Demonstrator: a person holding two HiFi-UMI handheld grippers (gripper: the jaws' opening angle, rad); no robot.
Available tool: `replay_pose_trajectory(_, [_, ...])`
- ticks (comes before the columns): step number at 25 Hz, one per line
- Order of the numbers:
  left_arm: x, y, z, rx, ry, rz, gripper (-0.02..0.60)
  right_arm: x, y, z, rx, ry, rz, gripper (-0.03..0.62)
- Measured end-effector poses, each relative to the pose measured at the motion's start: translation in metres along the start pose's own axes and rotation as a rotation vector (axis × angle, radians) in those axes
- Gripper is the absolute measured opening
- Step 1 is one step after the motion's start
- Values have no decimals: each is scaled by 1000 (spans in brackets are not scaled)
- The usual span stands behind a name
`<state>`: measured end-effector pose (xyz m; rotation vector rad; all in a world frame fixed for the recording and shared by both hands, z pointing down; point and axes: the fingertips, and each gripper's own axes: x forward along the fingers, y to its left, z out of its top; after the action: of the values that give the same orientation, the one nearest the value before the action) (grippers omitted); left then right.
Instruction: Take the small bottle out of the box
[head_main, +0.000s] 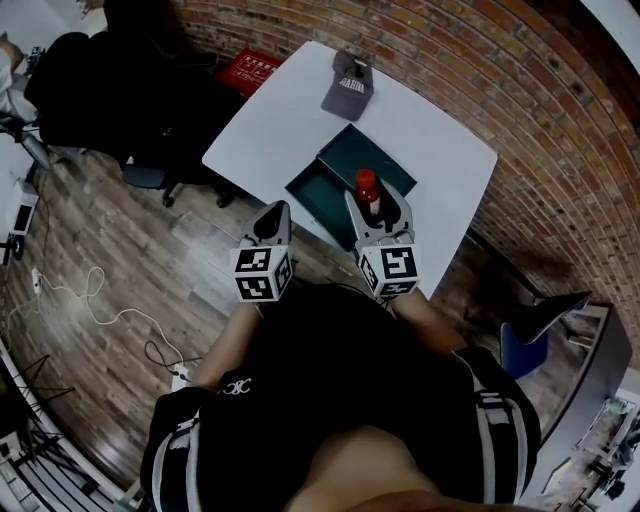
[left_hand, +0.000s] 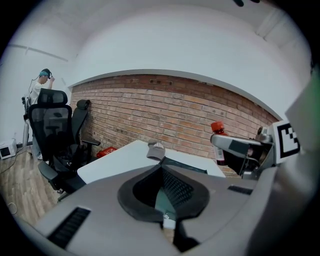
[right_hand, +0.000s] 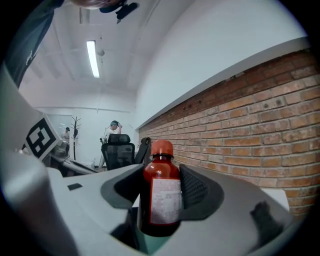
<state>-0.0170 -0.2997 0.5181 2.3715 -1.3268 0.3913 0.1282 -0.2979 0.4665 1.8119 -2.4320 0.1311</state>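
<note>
My right gripper (head_main: 378, 212) is shut on the small bottle (head_main: 367, 190), dark red with a red cap and a white label. The bottle stands upright between the jaws (right_hand: 161, 192) and is held up in the air above the near part of the open green box (head_main: 345, 158) on the white table (head_main: 290, 115). The left gripper view catches the bottle (left_hand: 218, 136) well above the tabletop. My left gripper (head_main: 274, 212) hangs shut and empty off the table's near edge, left of the box; its jaws meet at the tips (left_hand: 161, 167).
A grey cap (head_main: 348, 85) lies on the table beyond the box. Black office chairs (head_main: 110, 90) and a red case (head_main: 248, 68) stand on the wooden floor to the left. A brick wall (head_main: 480, 80) runs behind the table. Cables (head_main: 90, 295) trail across the floor.
</note>
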Motion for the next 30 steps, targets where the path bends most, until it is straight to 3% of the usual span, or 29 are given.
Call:
replay_pose_trajectory(11, [5, -4, 8, 19, -22, -39, 13, -10, -7, 1, -55, 4, -75, 216])
replay_pose_trajectory(30, [-4, 8, 7, 3, -22, -72, 14, -7, 10, -2, -55, 29, -78, 216])
